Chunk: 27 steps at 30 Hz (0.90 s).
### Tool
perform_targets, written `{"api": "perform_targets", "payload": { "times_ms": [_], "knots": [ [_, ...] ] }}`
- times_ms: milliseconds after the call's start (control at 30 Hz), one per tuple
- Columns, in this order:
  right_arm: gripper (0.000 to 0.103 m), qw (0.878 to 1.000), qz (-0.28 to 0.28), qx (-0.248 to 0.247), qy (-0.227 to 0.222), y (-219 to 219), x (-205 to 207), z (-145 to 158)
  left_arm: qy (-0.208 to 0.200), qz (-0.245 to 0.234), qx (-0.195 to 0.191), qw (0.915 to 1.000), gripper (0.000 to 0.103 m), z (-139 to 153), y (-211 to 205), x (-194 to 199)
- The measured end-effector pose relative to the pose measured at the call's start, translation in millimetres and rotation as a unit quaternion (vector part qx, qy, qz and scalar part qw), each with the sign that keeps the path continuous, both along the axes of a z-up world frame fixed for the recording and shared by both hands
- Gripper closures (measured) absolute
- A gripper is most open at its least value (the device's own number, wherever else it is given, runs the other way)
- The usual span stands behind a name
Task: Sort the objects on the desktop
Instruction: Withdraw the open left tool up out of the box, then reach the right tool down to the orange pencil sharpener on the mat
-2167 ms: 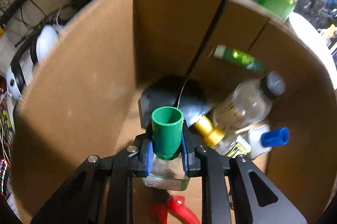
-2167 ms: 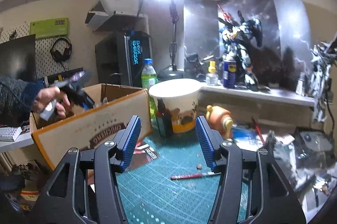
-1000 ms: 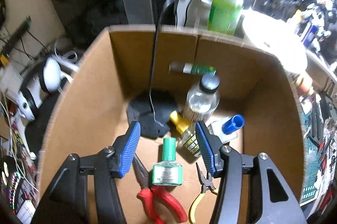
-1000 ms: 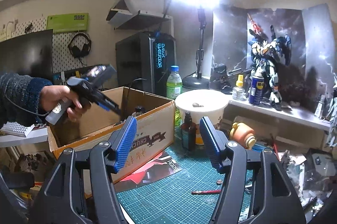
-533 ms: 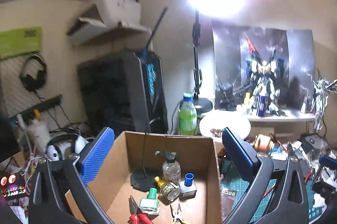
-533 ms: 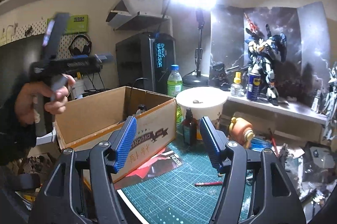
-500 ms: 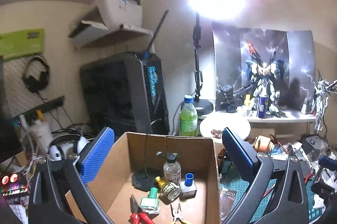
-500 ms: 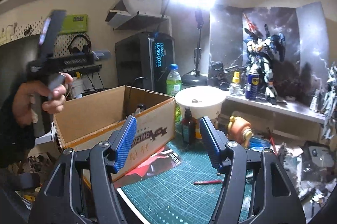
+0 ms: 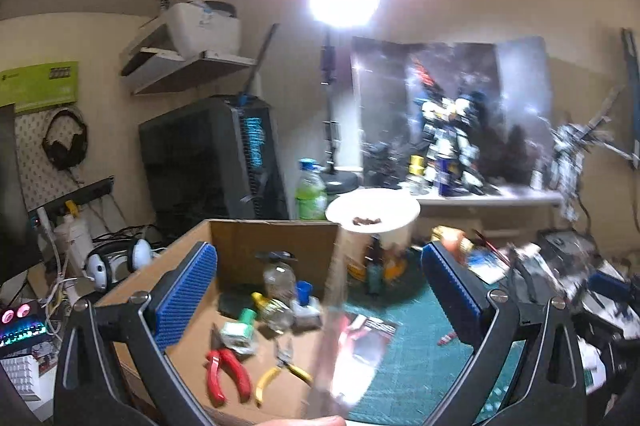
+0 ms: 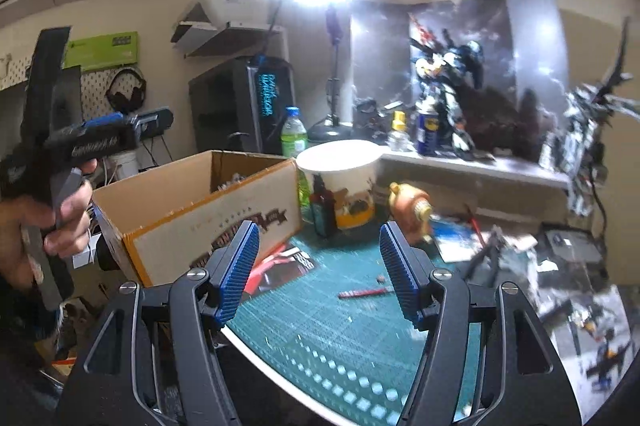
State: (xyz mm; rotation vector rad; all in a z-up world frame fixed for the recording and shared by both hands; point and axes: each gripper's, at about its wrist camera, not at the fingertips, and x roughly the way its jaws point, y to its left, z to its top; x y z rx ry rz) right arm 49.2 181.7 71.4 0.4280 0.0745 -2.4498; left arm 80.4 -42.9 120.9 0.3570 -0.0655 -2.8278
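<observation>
My left gripper [image 9: 318,290] stands wide open and empty, behind the near side of the cardboard box [image 9: 276,234]. In the box lie a green-capped bottle [image 9: 240,326], red pliers [image 9: 226,374], yellow pliers [image 9: 280,374] and a clear bottle [image 9: 278,278]. My right gripper [image 10: 320,266] is open with nothing between its pads, over the green cutting mat [image 10: 340,330]. Ahead of it are a dark bottle [image 10: 322,209], an orange toy [image 10: 412,209] and a red pen [image 10: 362,293]. In the right wrist view, a hand [image 10: 44,226] holds the left gripper's handle left of the box [image 10: 208,209].
A white bucket [image 10: 340,181] and a green drink bottle [image 10: 294,137] stand behind the box. A magazine [image 10: 280,266] lies on the mat by the box. A shelf with model figures [image 10: 444,97] runs along the back, and clutter [image 10: 560,266] fills the right side.
The left gripper opened wide, left the green-capped bottle lying in the box, then drew back and swung up to the right. The right gripper drifted slightly over the mat, still open.
</observation>
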Motion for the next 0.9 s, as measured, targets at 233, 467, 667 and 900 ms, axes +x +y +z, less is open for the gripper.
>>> {"api": "perform_targets", "payload": {
  "times_ms": [233,467,667,900],
  "knots": [
    [0.042,0.997,-0.075,-0.01,-0.027,36.7,21.4,-32.4,0.004,-0.108,0.03,0.9937,0.0,-58.3,39.0,10.6],
    [0.041,0.988,-0.143,0.015,-0.06,65.2,31.3,-73.6,-0.042,-0.15,0.05,0.9865,0.0,-114.7,54.5,-10.7],
    [0.041,0.982,-0.174,0.011,-0.066,81.8,25.4,-84.5,-0.055,-0.152,0.052,0.9855,0.0,-128.1,57.5,-21.8],
    [0.041,0.979,-0.194,0.007,-0.063,91.3,16.6,-82.5,-0.058,-0.156,0.051,0.9847,0.0,-130.4,56.4,-28.3]
  ]
}}
